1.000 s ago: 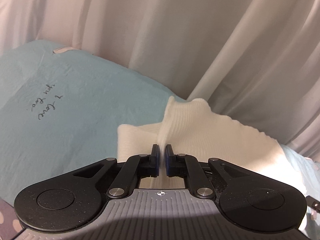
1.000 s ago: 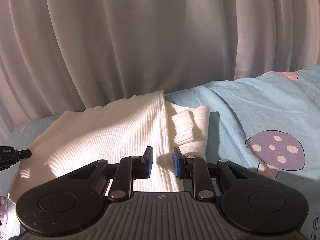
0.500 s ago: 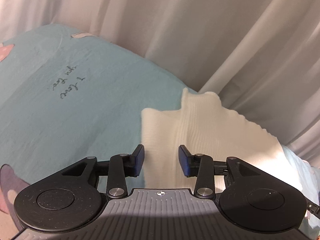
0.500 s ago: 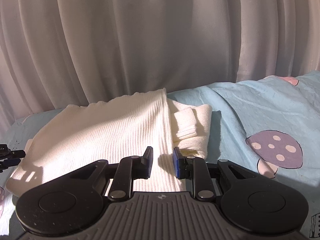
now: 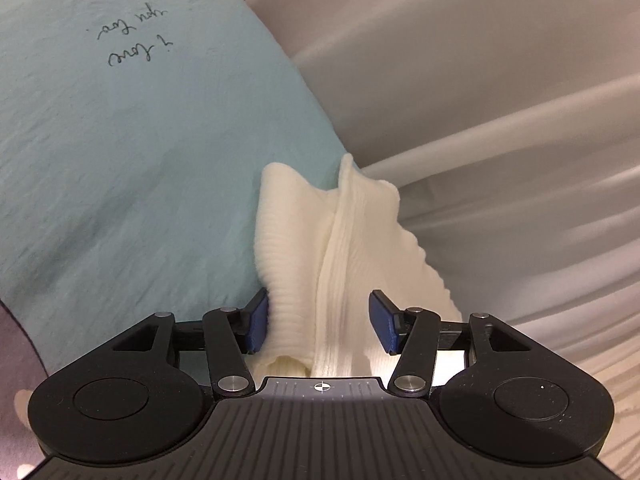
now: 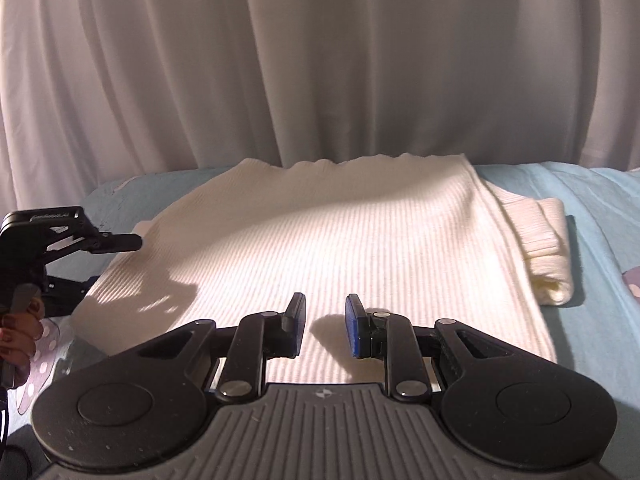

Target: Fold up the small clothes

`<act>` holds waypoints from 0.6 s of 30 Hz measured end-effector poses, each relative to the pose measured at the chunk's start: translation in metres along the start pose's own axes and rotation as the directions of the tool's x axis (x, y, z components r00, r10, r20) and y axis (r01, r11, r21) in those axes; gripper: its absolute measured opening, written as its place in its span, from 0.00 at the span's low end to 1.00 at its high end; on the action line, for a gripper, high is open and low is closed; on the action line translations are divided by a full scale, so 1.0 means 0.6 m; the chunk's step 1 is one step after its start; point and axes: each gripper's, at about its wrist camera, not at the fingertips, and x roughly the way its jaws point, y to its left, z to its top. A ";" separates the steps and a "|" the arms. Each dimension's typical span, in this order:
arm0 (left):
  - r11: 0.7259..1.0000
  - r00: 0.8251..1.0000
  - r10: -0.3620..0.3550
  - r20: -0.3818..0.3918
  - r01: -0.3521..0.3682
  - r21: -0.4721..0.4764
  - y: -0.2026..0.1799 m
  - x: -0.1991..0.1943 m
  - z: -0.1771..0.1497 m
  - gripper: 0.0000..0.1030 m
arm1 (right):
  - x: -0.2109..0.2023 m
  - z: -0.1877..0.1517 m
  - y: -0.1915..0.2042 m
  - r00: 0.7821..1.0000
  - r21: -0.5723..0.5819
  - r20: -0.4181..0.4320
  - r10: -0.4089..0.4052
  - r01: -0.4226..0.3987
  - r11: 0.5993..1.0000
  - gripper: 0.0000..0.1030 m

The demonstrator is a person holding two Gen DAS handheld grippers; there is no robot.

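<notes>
Cream ribbed knit garment [image 6: 340, 256], spread on light-blue bedsheet [image 5: 120, 160] for folding: left gripper [image 5: 320, 320] wide, straddling its bunched edge ridge; right gripper [image 6: 325, 326] narrowly parted, empty, above near hem.

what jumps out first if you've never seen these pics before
A cream ribbed sweater lies spread on a light blue bedsheet, streaked with sunlight and shadow, with white curtains behind. In the left wrist view a bunched ridge of it rises between the open left gripper. Handwriting is printed on the sheet.
</notes>
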 end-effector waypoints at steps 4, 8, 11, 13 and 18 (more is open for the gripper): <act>0.997 0.999 0.051 -0.009 -0.050 0.065 -0.017 0.013 -0.003 0.25 | 0.021 -0.015 0.026 0.999 -0.080 -0.022 -0.029 0.027 0.996 0.20; 0.999 0.999 0.031 -0.007 -0.031 0.037 -0.015 0.007 0.002 0.19 | 0.007 -0.011 0.030 0.998 -0.093 0.016 -0.064 0.065 0.994 0.19; 0.999 0.999 0.034 -0.004 -0.034 0.042 -0.021 0.004 0.003 0.18 | 0.011 -0.009 0.014 0.994 -0.092 -0.002 -0.107 0.106 0.990 0.19; 0.997 0.999 0.050 0.002 -0.050 0.054 -0.030 0.001 0.003 0.18 | 0.007 -0.011 0.002 0.993 -0.073 -0.012 -0.115 0.114 0.991 0.18; 0.979 0.990 0.137 0.021 -0.139 0.150 -0.078 -0.009 0.002 0.17 | -0.023 -0.003 -0.040 0.986 0.040 0.017 -0.168 0.168 0.985 0.18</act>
